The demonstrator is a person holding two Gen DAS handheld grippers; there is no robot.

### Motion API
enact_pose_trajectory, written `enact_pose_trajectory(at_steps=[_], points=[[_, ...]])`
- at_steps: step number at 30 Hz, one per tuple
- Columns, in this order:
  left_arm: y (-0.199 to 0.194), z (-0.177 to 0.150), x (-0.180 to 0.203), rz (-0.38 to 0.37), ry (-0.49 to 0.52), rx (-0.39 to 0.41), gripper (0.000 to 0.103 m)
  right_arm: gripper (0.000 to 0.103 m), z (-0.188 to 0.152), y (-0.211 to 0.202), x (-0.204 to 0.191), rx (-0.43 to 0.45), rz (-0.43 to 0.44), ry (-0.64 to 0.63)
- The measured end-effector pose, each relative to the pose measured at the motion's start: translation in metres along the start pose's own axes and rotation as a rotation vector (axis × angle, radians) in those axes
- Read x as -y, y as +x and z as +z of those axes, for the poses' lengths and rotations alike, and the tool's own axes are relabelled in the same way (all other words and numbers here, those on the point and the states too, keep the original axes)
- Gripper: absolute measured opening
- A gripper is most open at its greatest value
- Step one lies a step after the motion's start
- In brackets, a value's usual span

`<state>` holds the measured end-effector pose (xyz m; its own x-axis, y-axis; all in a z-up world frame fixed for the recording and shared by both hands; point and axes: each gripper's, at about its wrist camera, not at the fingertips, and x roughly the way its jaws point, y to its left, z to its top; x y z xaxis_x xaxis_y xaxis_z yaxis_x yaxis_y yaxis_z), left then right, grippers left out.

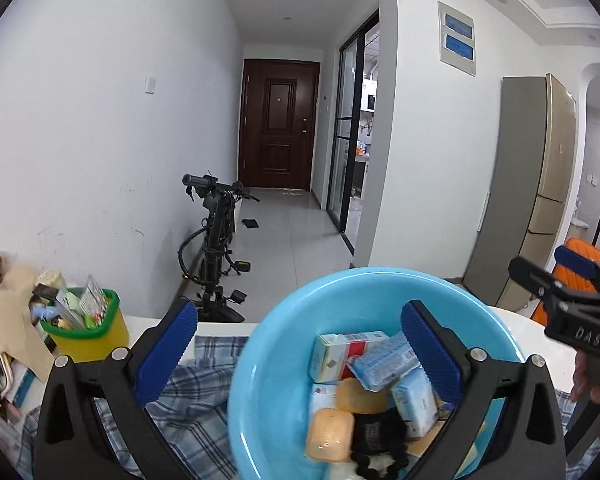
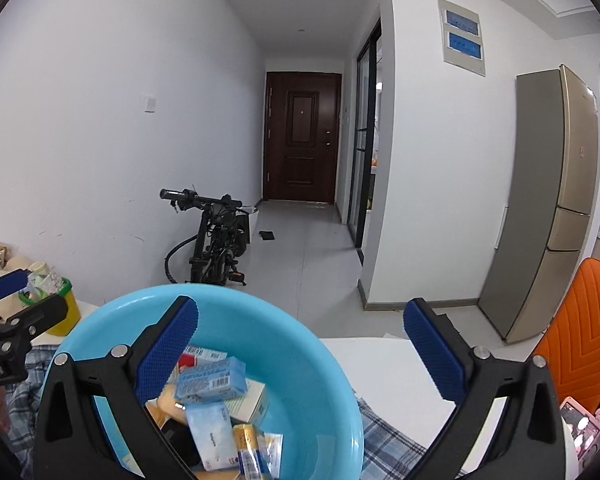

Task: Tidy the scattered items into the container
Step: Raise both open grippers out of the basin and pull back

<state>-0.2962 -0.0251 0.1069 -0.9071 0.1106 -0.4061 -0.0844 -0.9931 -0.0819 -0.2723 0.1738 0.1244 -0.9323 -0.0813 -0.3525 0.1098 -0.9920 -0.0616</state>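
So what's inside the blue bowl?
The bowl holds small packs: a white and red box, blue tissue packs, orange soap bars and something black. Whatever lies under the pile is covered.

A white counter (image 2: 396,376) carries a blue-and-white plaid cloth (image 1: 188,396) spread over its near part. On the cloth sits a light blue plastic basin (image 1: 268,344). At the left, a yellow tub with a green rim (image 1: 88,332) stands on the bare counter just beyond the cloth, beside a heap of packets and papers (image 1: 4,320).
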Motion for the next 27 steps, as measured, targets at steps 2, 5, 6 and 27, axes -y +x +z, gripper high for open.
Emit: enact_pose_trajectory(at_steps=[2,5,6,27], points=[[-0.001,0.0,0.004,0.013,0.019,-0.01,0.103,0.102,0.0,-0.003,-0.002,0.0,0.008,-0.011],[0.001,-0.002,0.012,0.045,0.059,-0.039,0.103,0.102,-0.002,-0.007,-0.002,-0.012,0.024,-0.003],[0.0,-0.003,0.014,0.036,0.063,-0.039,0.103,0.102,-0.001,-0.007,-0.002,-0.019,0.028,0.005],[-0.082,-0.036,0.051,-0.037,0.189,0.044,0.103,0.102,-0.037,-0.086,0.016,-0.006,0.114,0.013]])
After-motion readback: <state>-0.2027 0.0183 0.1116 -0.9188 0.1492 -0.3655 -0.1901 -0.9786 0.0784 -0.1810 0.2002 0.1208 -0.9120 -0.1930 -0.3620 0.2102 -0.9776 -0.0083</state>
